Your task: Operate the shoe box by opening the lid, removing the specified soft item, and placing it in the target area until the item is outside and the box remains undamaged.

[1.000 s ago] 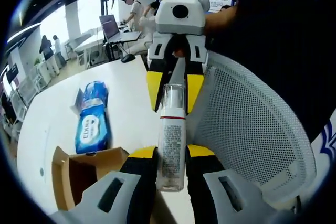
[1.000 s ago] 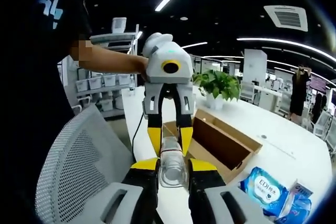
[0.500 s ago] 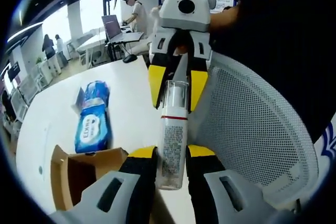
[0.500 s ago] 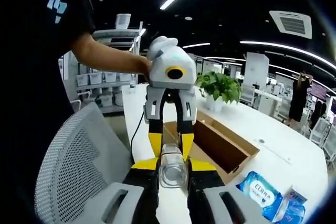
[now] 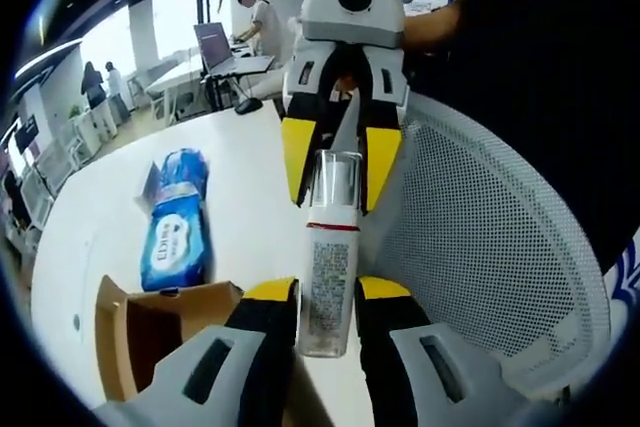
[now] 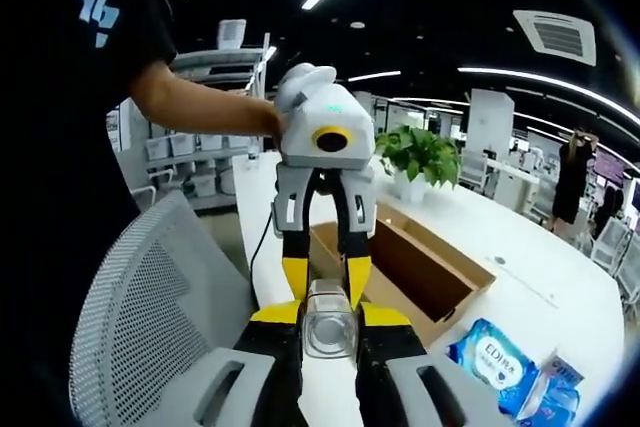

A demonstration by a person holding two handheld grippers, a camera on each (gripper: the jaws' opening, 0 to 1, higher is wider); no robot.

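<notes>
white table [image 5: 240, 177], open cardboard box [image 6: 420, 272], blue wipes pack [image 5: 172, 237]

Grey-white tool [image 5: 328, 290] bodies, black jaws with yellow tips, dark short-sleeved shirt [image 6: 60, 97]

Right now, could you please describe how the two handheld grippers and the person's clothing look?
Each gripper, the left gripper and right gripper, has a pale grey body, black arms with grey inserts, and yellow-tipped jaws. The person wears a black short-sleeved T-shirt with light blue print.
</notes>
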